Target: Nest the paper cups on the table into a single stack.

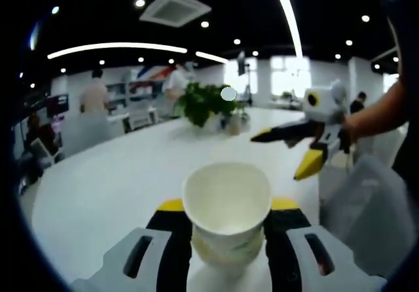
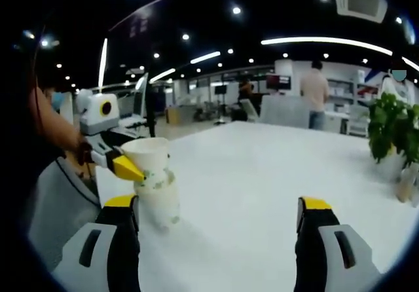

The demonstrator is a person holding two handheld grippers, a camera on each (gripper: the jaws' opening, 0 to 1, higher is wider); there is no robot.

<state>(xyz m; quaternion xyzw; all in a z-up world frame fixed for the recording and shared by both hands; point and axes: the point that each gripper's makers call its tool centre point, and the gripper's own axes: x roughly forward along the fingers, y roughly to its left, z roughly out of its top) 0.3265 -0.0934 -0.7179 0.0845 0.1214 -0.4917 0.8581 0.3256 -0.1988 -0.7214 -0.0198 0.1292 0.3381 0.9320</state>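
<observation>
Paper cups (image 1: 226, 215) held in left tool (image 1: 226, 208), stacked.

White table (image 2: 262, 174), potted plant (image 2: 391, 135)

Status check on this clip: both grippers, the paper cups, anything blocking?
Left gripper shut on white paper cup stack. Right gripper open, empty, above white table. Green potted plant far off, nothing blocking.

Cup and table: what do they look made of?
Cup: apparently paper, matte off-white with a rolled rim and faint green print; it looks like several nested. Table: smooth white top with a soft sheen, likely laminate, though the look leaves that open.
</observation>
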